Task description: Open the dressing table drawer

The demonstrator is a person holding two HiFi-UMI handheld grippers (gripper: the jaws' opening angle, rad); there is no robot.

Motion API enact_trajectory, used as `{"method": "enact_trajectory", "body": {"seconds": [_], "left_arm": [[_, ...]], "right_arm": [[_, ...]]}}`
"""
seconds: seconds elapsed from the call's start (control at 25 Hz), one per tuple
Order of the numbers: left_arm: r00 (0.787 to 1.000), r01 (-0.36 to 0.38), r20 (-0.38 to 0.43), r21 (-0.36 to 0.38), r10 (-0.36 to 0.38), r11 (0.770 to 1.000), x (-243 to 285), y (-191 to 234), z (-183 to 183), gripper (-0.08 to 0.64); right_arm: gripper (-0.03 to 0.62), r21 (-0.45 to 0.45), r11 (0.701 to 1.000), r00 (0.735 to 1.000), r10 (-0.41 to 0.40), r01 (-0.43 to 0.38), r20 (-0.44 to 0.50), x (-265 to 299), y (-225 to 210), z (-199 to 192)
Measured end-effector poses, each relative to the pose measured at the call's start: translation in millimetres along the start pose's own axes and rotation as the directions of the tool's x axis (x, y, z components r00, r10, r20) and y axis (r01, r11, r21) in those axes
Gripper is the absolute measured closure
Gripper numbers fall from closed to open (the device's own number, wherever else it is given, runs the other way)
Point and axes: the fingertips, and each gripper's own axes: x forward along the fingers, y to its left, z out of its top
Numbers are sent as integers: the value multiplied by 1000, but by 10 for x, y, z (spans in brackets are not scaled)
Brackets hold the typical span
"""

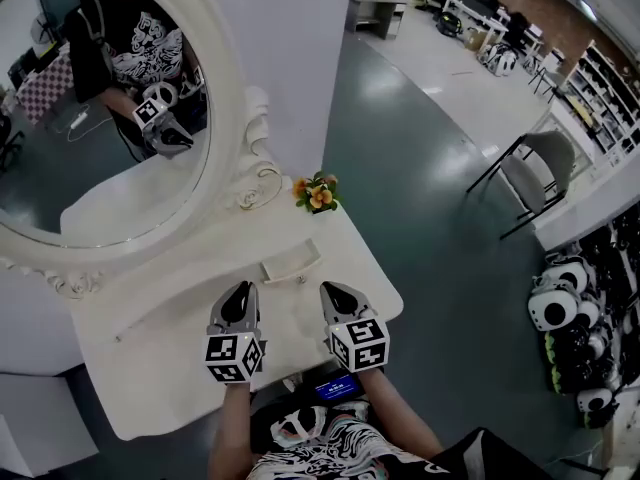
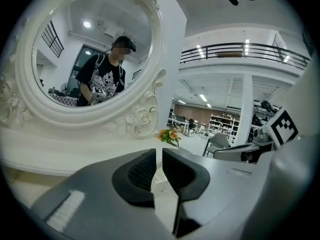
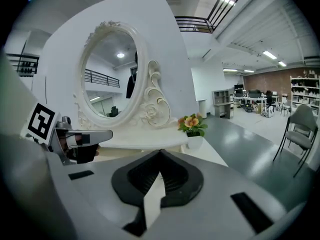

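Note:
The white dressing table carries a small drawer with a knob, set in the low shelf under the oval mirror; the drawer seems to jut out a little. Both grippers hover side by side above the tabletop, short of the drawer and touching nothing. My left gripper shows a narrow gap between its jaws, with nothing in it. The jaws of my right gripper meet at the tips, empty. In the two gripper views the drawer is hidden behind the jaws.
A small pot of orange flowers stands at the table's back right corner. A grey chair and a pile of black-and-white gear are on the floor to the right. The mirror shows the person holding the grippers.

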Motion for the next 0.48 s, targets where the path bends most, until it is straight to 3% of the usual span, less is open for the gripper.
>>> {"method": "enact_trajectory", "body": {"seconds": [0.12, 0.48], "left_arm": [[1000, -7, 20, 13, 7, 1000, -58, -40, 71, 557], [1000, -1, 6, 45, 1, 999, -58, -109, 75, 558]], "right_arm": [[592, -27, 1000, 1000, -14, 14, 23, -61, 20, 67], [592, -60, 998, 999, -33, 35, 36, -131, 15, 114]]}}
